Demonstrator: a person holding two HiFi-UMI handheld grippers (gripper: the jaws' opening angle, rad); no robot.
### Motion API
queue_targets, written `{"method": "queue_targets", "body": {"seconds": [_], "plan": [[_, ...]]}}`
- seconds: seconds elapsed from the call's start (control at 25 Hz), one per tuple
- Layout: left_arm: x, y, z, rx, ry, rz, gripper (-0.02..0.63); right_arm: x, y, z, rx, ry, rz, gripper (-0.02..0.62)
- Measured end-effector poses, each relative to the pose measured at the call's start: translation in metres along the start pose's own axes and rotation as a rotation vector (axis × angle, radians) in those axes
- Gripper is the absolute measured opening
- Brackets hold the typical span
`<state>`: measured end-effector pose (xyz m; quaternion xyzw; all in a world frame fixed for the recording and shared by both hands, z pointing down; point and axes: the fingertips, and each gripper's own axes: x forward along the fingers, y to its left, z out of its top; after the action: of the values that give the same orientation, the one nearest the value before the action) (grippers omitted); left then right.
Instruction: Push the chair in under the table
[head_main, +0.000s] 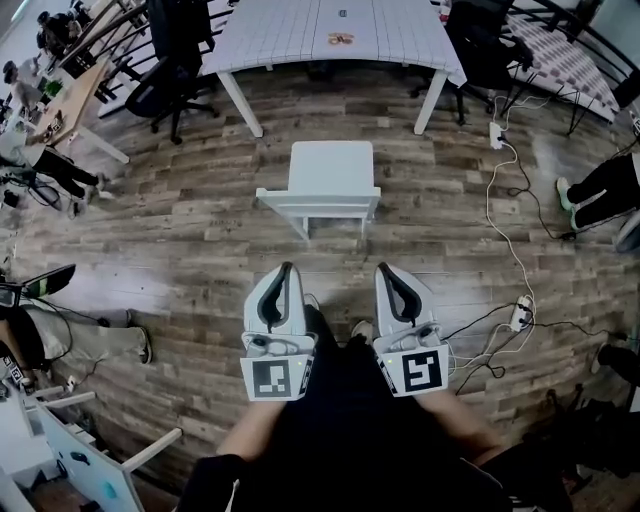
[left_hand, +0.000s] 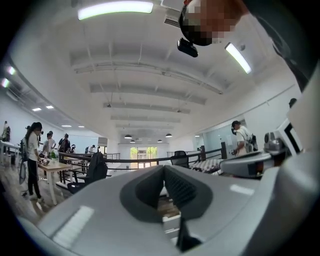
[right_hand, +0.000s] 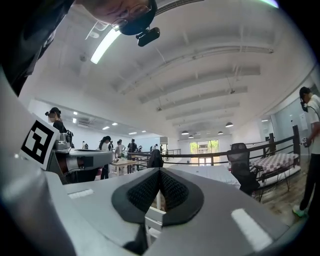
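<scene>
White slatted chair (head_main: 330, 172), apart from white table (head_main: 280, 35), plank floor (head_main: 170, 220), left gripper (head_main: 285, 270) and right gripper (head_main: 386, 270) clamped together, empty.

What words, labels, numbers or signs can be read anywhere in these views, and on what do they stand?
No word or number is readable in any view.
On the left gripper, the marker cube: a black-and-white square pattern, no letters.
On the right gripper, its marker cube: the same kind of pattern, no letters.
On the white table, a small orange item: too small to read.
</scene>
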<state>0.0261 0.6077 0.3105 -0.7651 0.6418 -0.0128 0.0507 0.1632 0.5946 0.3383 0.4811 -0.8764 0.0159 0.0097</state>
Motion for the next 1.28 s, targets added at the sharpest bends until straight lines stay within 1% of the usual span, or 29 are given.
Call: {"method": "queue_targets", "body": {"seconds": [0.08,0.16,0.32,0.4,0.52,0.6,0.68,0.8,0.96,1.12,1.28], "plan": [[0.003,0.001,-0.002,0.01,-0.002,0.001,0.009,-0.001,-0.006,-0.001,-0.003,-0.003,-0.002,-0.002],[0.009,0.003,-0.008,0.018,0.007,-0.001,0.009,0.0,-0.014,-0.003,-0.034,-0.002,-0.013,-0.002],[0.028,0.011,-0.019,0.011,0.021,0.002,0.009,0.014,-0.041,-0.009,-0.032,0.024,-0.081,-0.002],[0.041,0.016,-0.02,0.011,0.019,-0.002,0.009,0.024,-0.048,-0.011,-0.031,0.028,-0.086,-0.002],[0.063,0.027,-0.026,0.008,0.023,-0.017,0.009,0.046,-0.047,-0.009,-0.022,0.031,-0.077,-0.002],[0.075,0.043,-0.03,-0.003,0.026,-0.019,0.009,0.066,-0.041,-0.006,-0.02,0.028,-0.071,-0.002],[0.091,0.061,-0.036,-0.031,0.036,-0.018,0.009,0.09,-0.038,-0.004,-0.017,0.022,-0.069,-0.002],[0.125,0.081,-0.045,-0.067,0.047,-0.008,0.009,0.128,-0.048,-0.007,-0.024,0.048,-0.071,-0.002],[0.17,0.112,-0.057,-0.082,0.064,-0.019,0.009,0.183,-0.057,-0.013,-0.044,0.092,-0.064,-0.002],[0.207,0.15,-0.063,-0.082,0.082,-0.033,0.009,0.234,-0.06,-0.005,-0.085,0.119,-0.051,-0.002],[0.234,0.183,-0.067,-0.095,0.086,-0.033,0.009,0.274,-0.071,-0.005,-0.086,0.143,-0.091,-0.003]]}}
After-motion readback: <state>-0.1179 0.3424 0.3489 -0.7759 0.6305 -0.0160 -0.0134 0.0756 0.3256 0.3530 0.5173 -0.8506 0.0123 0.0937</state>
